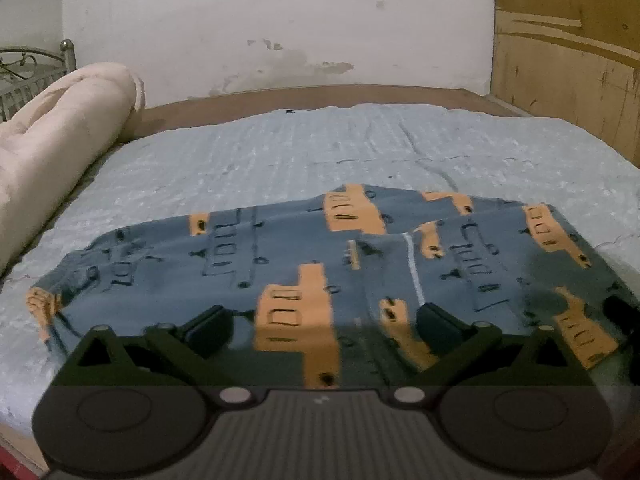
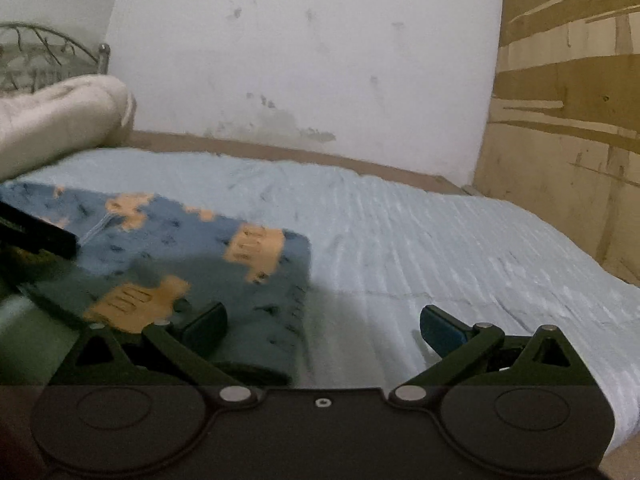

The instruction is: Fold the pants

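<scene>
1. My left gripper (image 1: 322, 326) stood wide open, nothing between its fingers, just above the pants (image 1: 304, 264).
2. My right gripper (image 2: 322, 326) was likewise wide open and empty, over the pants' right edge.
3. The pants lay folded flat on the light blue bedspread (image 1: 280, 152), their long side running left to right across my left view.
4. Beyond, a rolled cream blanket (image 1: 60, 120) lay at the left, then the stained wall (image 1: 280, 20).
</scene>
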